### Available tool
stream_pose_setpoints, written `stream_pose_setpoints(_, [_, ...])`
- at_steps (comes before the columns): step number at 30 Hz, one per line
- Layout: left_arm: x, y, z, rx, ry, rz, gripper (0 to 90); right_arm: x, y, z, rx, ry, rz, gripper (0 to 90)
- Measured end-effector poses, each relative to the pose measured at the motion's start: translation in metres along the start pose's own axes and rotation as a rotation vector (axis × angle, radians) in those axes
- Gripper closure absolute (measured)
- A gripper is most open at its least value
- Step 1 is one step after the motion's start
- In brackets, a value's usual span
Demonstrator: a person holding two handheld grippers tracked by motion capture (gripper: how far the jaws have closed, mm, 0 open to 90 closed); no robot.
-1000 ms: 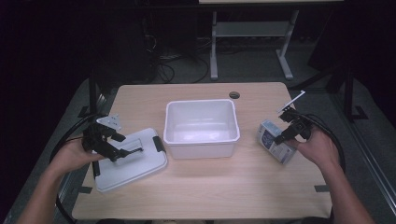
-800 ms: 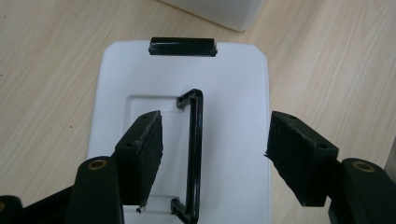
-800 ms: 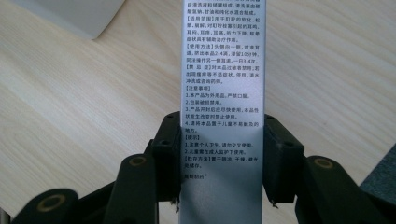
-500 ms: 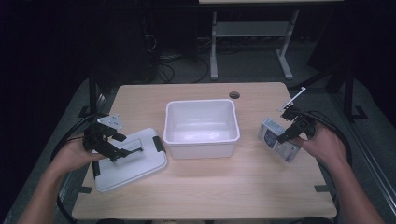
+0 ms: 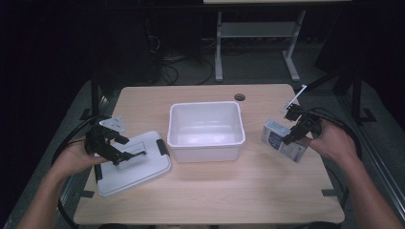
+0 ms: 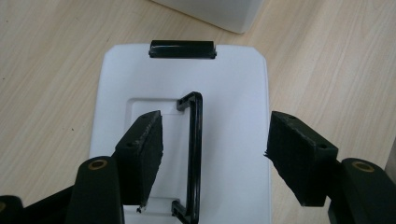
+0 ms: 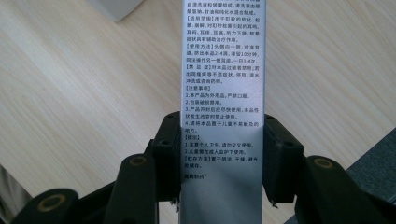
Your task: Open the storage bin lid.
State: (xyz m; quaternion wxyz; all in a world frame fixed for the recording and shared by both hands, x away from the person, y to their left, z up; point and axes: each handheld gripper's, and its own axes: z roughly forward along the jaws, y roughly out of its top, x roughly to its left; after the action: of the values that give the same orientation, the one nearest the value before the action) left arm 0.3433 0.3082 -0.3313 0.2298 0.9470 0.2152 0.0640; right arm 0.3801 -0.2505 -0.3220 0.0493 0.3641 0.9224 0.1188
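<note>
Dark room all around, with a light wooden bench (image 5: 210,191) in the middle. On its right side, the right claw (image 5: 289,139) squeezes a small grey and white cardboard box (image 5: 279,138). On the left, the left claw (image 5: 125,155) sits open over a flat white plastic lid (image 5: 143,174), its thin black handle (image 6: 196,154) between the jaws. A white plastic tub (image 5: 205,143) stands between them.

1. In the right gripper view the printed box (image 7: 222,93) runs off the top and bottom edges; its ends cannot be seen.
2. The pads (image 7: 167,154) of the right gripper (image 7: 222,156) cover both side faces of that box.
3. In the left gripper view the white lid (image 6: 182,135) is cut by the bottom edge.
4. The white bin (image 6: 210,11) there shows one corner.
5. In the high view the box's print is too small to read.
</note>
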Motion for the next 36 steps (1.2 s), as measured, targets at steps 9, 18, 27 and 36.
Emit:
stream_pose_setpoints(9, [0.000,0.001,0.001,-0.001,-0.001,-0.001,35.0,0.002,0.007,-0.013,0.024,0.013,-0.075,55.7])
stream_pose_setpoints(18, [0.001,-0.001,-0.001,0.003,0.002,0.002,35.0,0.004,0.012,-0.020,0.049,0.011,-0.120,55.8])
stream_pose_setpoints(27, [0.002,0.000,-0.002,0.004,0.003,0.000,35.0,0.007,0.019,-0.037,0.048,0.015,-0.161,55.8])
stream_pose_setpoints(36, [0.002,0.000,-0.002,0.005,0.007,0.004,35.0,0.013,0.029,-0.060,0.059,0.011,-0.203,55.7])
